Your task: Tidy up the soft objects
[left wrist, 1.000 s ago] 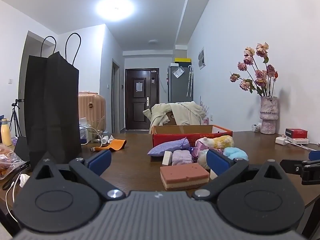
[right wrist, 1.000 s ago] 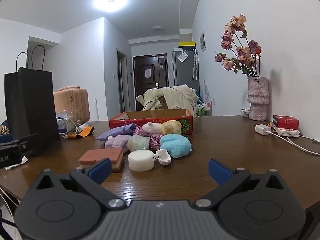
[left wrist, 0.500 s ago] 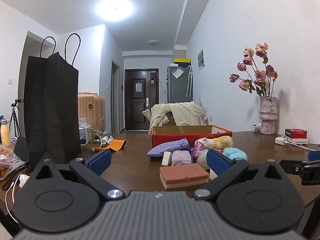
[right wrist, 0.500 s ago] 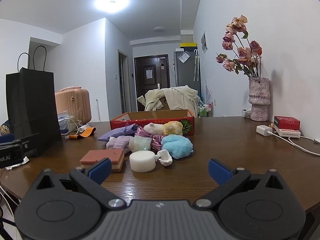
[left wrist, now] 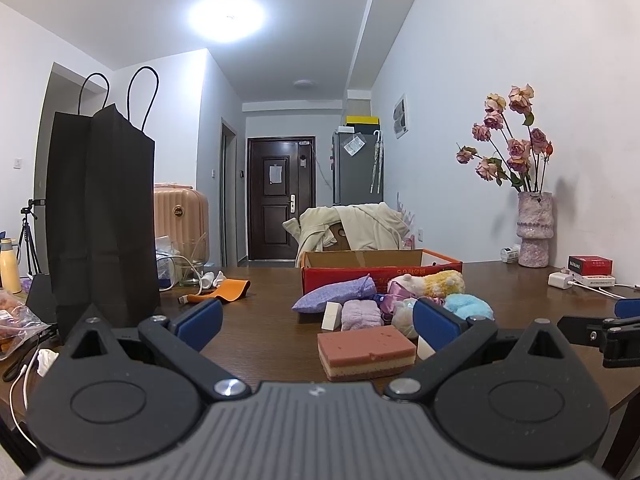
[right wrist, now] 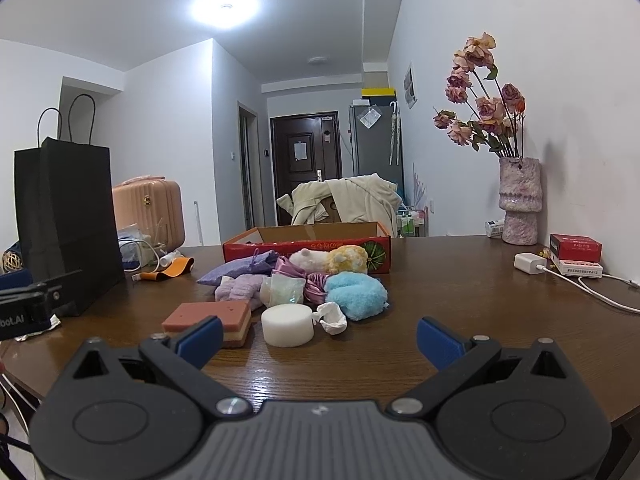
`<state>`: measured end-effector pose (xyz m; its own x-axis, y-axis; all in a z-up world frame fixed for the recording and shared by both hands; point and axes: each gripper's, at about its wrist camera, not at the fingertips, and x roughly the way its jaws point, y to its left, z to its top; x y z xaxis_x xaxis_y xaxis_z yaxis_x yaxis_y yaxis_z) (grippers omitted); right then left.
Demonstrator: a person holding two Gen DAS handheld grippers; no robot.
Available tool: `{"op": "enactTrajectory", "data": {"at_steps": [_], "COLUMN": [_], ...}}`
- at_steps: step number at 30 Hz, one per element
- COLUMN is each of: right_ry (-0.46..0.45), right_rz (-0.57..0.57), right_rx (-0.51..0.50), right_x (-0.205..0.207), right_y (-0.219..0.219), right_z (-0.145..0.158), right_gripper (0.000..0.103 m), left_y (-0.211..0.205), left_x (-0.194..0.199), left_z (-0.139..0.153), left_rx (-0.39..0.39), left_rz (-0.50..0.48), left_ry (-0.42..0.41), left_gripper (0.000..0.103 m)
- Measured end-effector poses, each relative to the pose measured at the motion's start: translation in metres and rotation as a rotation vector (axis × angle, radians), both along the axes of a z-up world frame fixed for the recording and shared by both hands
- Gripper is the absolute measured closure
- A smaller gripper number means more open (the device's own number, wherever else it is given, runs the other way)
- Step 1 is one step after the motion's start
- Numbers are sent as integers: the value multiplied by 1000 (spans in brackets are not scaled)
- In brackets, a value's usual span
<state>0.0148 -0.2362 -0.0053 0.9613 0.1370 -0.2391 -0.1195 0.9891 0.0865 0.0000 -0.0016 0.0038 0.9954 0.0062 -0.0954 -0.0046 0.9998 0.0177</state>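
Several soft objects lie piled on the wooden table in front of an open red cardboard box. Nearest is a pink layered sponge, then a white round sponge, a crumpled white piece, a blue fluffy item, a lilac towel, a purple pouch and a yellow plush. My left gripper is open and empty, just short of the pink sponge. My right gripper is open and empty, near the white sponge.
A tall black paper bag stands at the left. An orange strap and cables lie behind it. A vase of dried roses, a red box and a white charger sit at the right.
Both grippers have barely shifted; the views have drifted slightly. The objects on the table have not moved.
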Motion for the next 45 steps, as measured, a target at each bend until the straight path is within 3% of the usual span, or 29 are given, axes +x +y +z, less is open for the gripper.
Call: {"op": "enactTrajectory", "data": {"at_steps": [35,41,45], "right_ry": [5,14,5], "right_rz": [-5,-6,-15], "right_rx": [8,6,1], "right_x": [5,22,43], "right_y": [-3,-3,-3], "right_z": [0,-2,4], "right_gripper": [0,0,0], "left_y": [2,9,10], "left_x": [3,26,49], "left_z": [-2,3,10], "left_rx": [-3,-40,-19], "left_rz": [-1,6,27], "left_ry": [1,35,31], "left_gripper": [0,0,0]}}
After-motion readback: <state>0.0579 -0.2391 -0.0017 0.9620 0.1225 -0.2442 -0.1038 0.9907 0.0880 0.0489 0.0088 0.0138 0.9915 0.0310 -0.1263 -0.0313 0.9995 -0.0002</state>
